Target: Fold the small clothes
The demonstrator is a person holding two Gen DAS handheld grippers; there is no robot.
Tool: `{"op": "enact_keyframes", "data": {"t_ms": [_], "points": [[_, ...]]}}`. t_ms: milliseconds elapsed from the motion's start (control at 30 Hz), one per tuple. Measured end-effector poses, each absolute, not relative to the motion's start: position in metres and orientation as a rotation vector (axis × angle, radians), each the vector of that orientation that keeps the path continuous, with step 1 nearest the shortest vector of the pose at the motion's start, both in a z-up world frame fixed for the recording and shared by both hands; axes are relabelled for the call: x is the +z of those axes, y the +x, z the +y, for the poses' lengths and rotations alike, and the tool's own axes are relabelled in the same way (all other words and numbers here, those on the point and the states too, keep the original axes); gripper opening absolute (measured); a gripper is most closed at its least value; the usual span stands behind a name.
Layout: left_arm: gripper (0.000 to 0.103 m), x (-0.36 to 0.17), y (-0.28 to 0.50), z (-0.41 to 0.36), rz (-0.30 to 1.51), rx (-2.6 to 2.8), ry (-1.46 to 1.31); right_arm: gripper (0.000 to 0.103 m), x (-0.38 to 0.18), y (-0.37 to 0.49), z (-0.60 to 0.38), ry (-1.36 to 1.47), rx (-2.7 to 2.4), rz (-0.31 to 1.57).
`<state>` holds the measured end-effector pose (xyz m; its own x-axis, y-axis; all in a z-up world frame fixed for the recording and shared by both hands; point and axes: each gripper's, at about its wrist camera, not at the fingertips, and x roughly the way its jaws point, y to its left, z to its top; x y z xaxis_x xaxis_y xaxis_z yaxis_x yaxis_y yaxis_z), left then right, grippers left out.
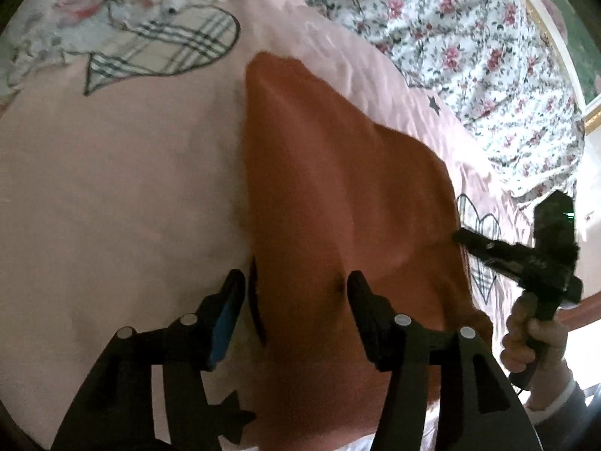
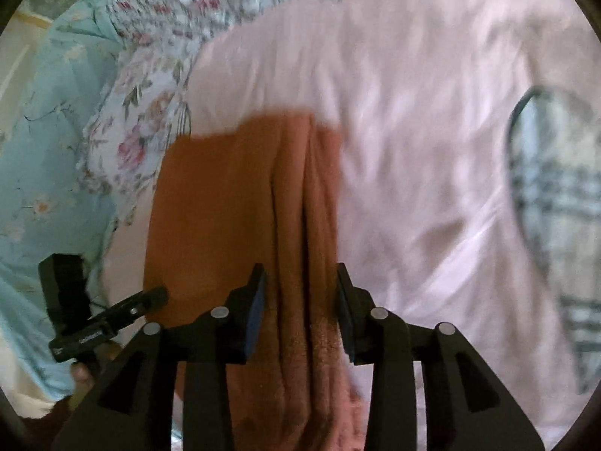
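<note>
Where spread: one orange garment (image 1: 338, 195)

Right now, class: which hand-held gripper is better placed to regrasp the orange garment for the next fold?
Probably the right hand-held gripper: its open fingers straddle a raised pleat of the orange garment. The left hand-held gripper stands wider at the garment's edge.

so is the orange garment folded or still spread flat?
Folded, at least partly. The orange garment shows doubled layers with lengthwise creases in the right wrist view and lies narrow on the pink sheet.
</note>
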<state>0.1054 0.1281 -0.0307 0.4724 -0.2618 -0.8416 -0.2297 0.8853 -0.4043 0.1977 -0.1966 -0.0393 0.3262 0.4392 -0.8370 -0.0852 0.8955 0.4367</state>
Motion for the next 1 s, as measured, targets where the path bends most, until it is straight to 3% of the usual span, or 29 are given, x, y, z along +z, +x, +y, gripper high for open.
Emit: {"op": "enact_keyframes", "data": {"t_ms": [133, 333, 400, 500, 667, 867, 1000], "points": [[0.057, -0.021, 0.102, 0.130, 1.068, 0.006, -0.487, 0.036, -0.022, 0.206, -0.187, 0.311, 0.375, 1.128], [0.057, -0.023, 0.105, 0.133, 1.085, 0.022, -0.484, 0.033, -0.058, 0.227, -0.169, 0.308, 0.346, 1.231], [0.057, -0.025, 0.105, 0.134, 1.094, 0.024, -0.490, 0.013, -0.060, 0.229, -0.172, 0.333, 0.340, 1.239], [0.057, -0.027, 0.105, 0.134, 1.101, 0.029, -0.501, 0.011, -0.049, 0.228, -0.178, 0.376, 0.377, 1.199], [0.057, -0.027, 0.107, 0.131, 1.103, 0.037, -0.492, 0.010, -0.009, 0.218, -0.176, 0.356, 0.433, 1.025], [0.059, -0.037, 0.110, 0.123, 1.147, 0.069, -0.428, 0.011, -0.071, 0.236, -0.190, 0.376, 0.332, 1.212], [0.057, -0.034, 0.103, 0.118, 1.157, 0.060, -0.399, 0.017, -0.061, 0.227, -0.195, 0.392, 0.320, 1.205]]}}
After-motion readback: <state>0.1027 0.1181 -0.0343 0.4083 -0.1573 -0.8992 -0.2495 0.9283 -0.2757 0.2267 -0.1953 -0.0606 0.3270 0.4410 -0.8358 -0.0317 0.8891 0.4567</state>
